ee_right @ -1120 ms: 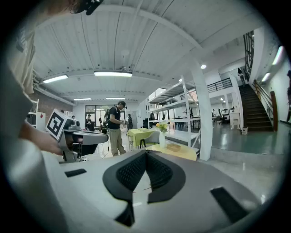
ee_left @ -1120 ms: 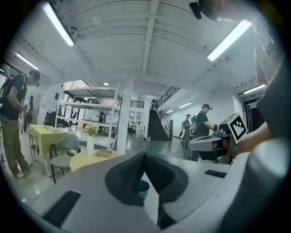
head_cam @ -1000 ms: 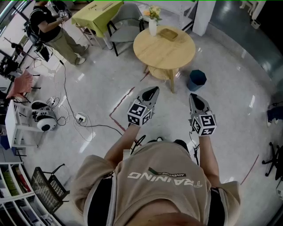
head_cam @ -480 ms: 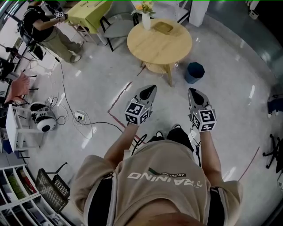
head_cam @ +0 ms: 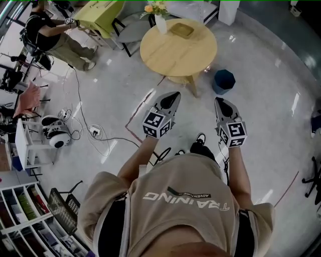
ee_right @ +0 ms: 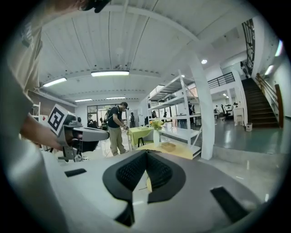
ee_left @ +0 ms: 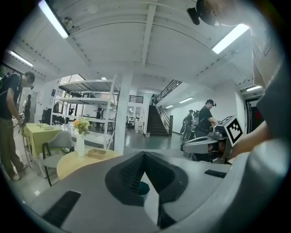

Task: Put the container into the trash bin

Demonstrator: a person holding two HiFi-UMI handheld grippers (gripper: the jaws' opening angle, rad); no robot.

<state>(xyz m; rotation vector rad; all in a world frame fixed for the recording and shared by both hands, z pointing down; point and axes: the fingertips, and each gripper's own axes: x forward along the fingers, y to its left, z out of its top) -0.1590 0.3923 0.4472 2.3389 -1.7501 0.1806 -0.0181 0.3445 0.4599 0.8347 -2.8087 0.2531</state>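
A shallow tan container [head_cam: 181, 30] lies on the round wooden table [head_cam: 190, 52], next to a white vase of flowers [head_cam: 159, 20]. On the floor right of the table stands the dark blue trash bin [head_cam: 223, 81]. I hold both grippers side by side in the air short of the table. The left gripper [head_cam: 173, 95] and the right gripper [head_cam: 219, 101] are both shut and hold nothing. The left gripper view shows the container [ee_left: 97, 153] far ahead beyond the left gripper [ee_left: 144, 154]. In the right gripper view the container [ee_right: 168, 146] is past the right gripper [ee_right: 146, 152].
A person [head_cam: 50, 35] stands at the upper left by a yellow-green table [head_cam: 103, 12] and a grey chair [head_cam: 129, 30]. Cables and a power strip [head_cam: 94, 133] trail on the floor at left. Shelving [head_cam: 20, 211] fills the lower left; a white pillar [ee_left: 120, 113] stands behind the table.
The round table and the bin have drawn slightly nearer as I step forward. Both grippers stay shut and level in front of me.
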